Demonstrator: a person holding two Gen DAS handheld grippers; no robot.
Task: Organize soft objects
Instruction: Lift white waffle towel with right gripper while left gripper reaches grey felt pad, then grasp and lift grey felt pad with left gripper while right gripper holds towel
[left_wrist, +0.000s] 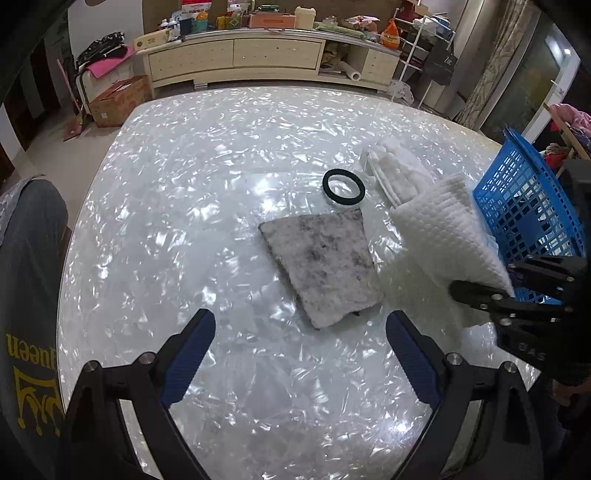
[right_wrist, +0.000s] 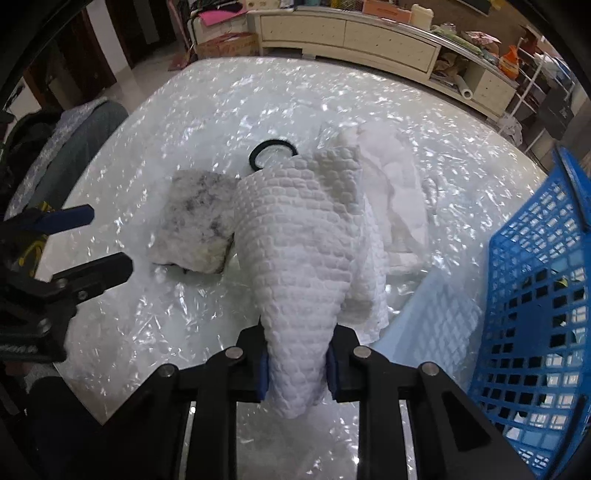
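Our right gripper (right_wrist: 297, 363) clamps the white cloth (right_wrist: 295, 236), lifted beside the basket (right_wrist: 535, 295) at the table's (left_wrist: 184, 184) right edge. Our left gripper (left_wrist: 301, 345) hangs wide open, empty, facing the grey pad (left_wrist: 325, 266) mid-table.

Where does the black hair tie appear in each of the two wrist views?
Left wrist: black hair tie lies flat just above centre, beyond the grey pad.
Right wrist: upper centre, partly hidden by the white cloth.
Shared landmark: blue basket, at the right edge in both.
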